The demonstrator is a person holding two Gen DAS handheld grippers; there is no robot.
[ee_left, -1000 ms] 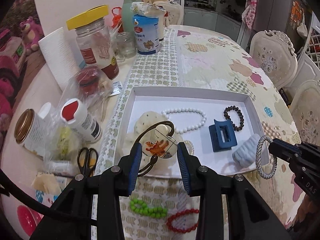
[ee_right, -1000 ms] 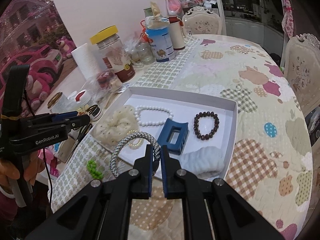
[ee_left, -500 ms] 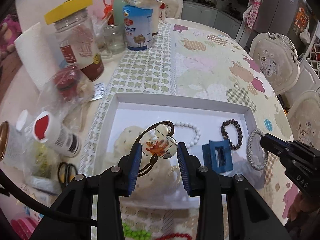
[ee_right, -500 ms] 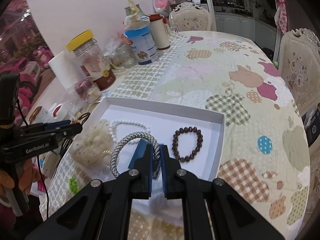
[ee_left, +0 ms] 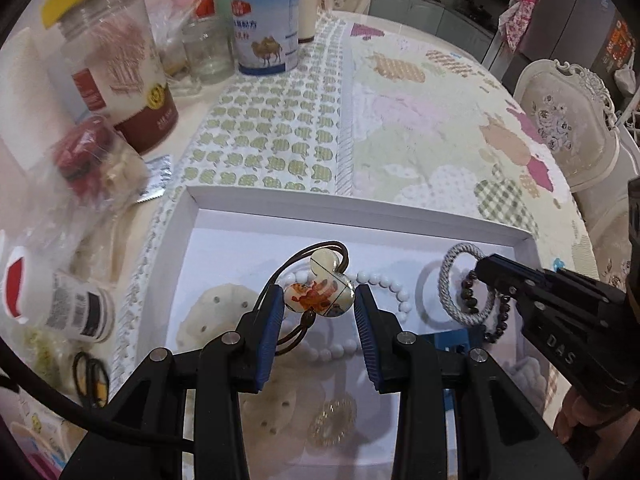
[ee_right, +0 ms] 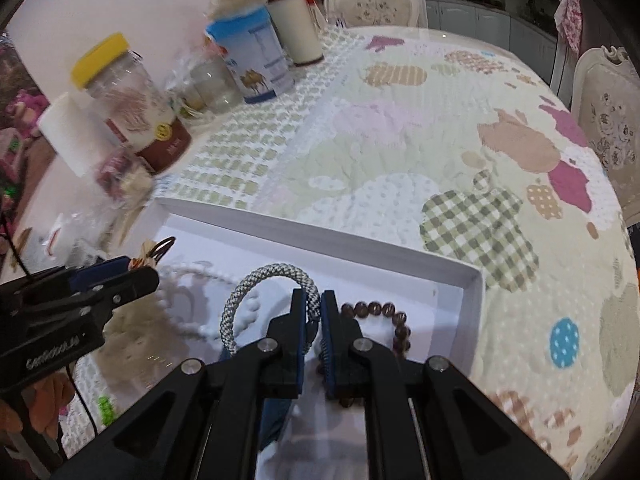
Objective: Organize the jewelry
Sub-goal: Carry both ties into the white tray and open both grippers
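I am clamping the cartoon charm [ee_left: 320,294] in my left gripper [ee_left: 319,312] and pinching the woven bangle [ee_right: 256,304] in my right gripper [ee_right: 315,320] above the white tray [ee_left: 360,216], risking tangling with the white beads [ee_left: 384,284] on release.

A patchwork tablecloth [ee_left: 420,120] with checked and dotted cloud shapes covers the table, and a runner [ee_left: 272,136] printed with green apples lies along it. At the far end stands a blue-and-white tin [ee_left: 265,20] showing a camel, with a small clear glass jar [ee_left: 208,50] just beside it and a cream canister [ee_right: 295,26] with a red lid behind. Nearer stands a tall clear jar [ee_left: 116,76] with a yellow lid and dark red label, next to a white paper roll [ee_right: 66,136]. A crinkled plastic bag [ee_left: 96,164] holding something red lies in front of the jar. A white bottle [ee_left: 60,304] with a red cap lies on its side, and black-handled scissors [ee_left: 91,376] rest close by. Ornate cream chairs [ee_left: 568,120] stand around the table.
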